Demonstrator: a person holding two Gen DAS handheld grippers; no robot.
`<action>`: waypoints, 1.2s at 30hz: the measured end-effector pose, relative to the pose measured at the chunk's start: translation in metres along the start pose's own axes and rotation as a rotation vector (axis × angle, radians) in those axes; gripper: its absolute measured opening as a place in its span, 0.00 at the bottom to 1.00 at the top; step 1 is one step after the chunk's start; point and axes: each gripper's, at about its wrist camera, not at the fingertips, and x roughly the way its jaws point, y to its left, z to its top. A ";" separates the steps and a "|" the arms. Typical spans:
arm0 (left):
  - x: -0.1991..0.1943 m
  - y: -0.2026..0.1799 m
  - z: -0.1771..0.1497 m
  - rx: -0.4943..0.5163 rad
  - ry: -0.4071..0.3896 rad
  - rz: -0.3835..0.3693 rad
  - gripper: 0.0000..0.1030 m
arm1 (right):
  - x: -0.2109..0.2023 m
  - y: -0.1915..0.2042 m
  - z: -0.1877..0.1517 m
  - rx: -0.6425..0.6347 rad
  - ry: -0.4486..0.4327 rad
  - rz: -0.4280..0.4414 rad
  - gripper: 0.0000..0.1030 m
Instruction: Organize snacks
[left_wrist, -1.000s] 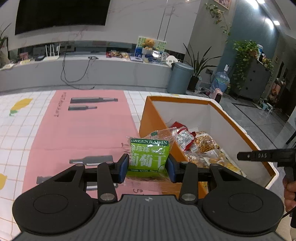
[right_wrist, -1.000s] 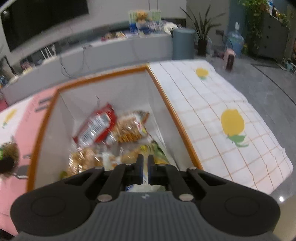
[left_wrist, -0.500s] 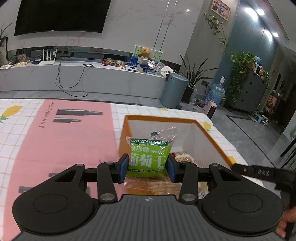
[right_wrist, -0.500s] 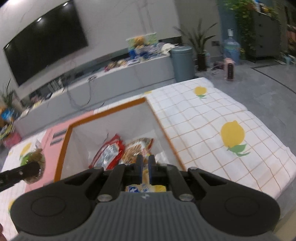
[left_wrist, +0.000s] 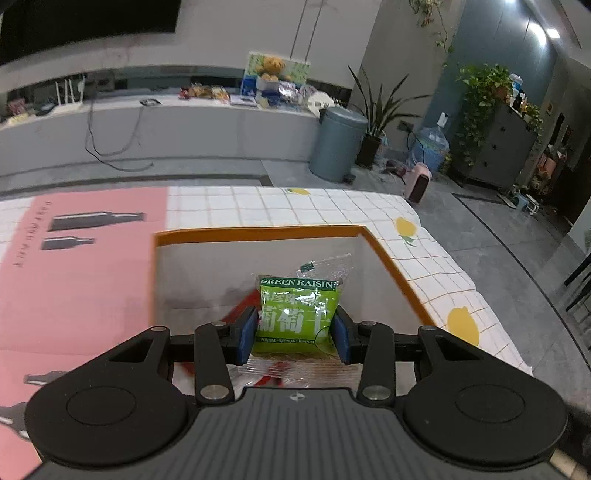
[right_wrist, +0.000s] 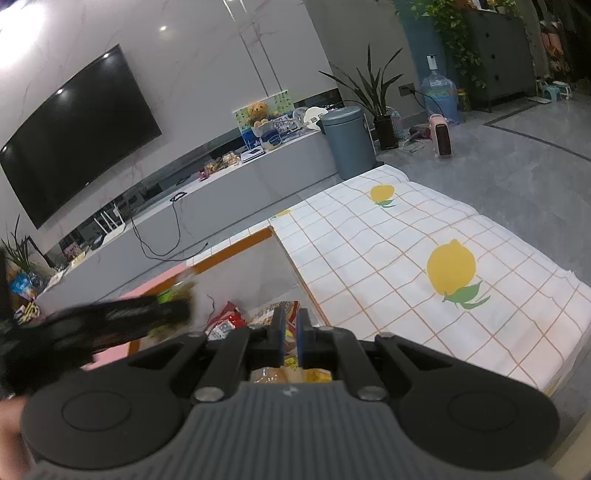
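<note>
Right now I am holding my left gripper (left_wrist: 296, 334) over an open box (left_wrist: 258, 233) with an orange rim and white inner walls. Its two blue pads are pressing on the sides of a green raisin packet (left_wrist: 297, 314), which is standing upright between them, above the inside of the box. Under the packet, other snacks (left_wrist: 240, 308) are lying in the box, one with a red wrapper. The box is sitting on a table (left_wrist: 314, 206) covered with a white checked cloth printed with yellow lemons; a pink mat (left_wrist: 85, 273) with dark bottle shapes is lying to the left of the box.

My right gripper (right_wrist: 290, 334) is pointing down over the near right corner of the same box, its pads together with nothing between them. From this side my left gripper is showing as a dark blur at the left.
</note>
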 end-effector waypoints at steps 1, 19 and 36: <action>0.008 -0.004 0.003 -0.002 0.014 -0.002 0.46 | 0.000 -0.001 0.000 0.002 0.000 0.000 0.03; 0.080 -0.042 0.007 0.051 0.106 0.032 0.46 | 0.013 -0.011 -0.003 -0.098 0.041 -0.225 0.06; 0.029 -0.029 0.010 0.079 0.033 0.041 0.78 | 0.017 0.030 -0.010 -0.236 0.041 -0.219 0.05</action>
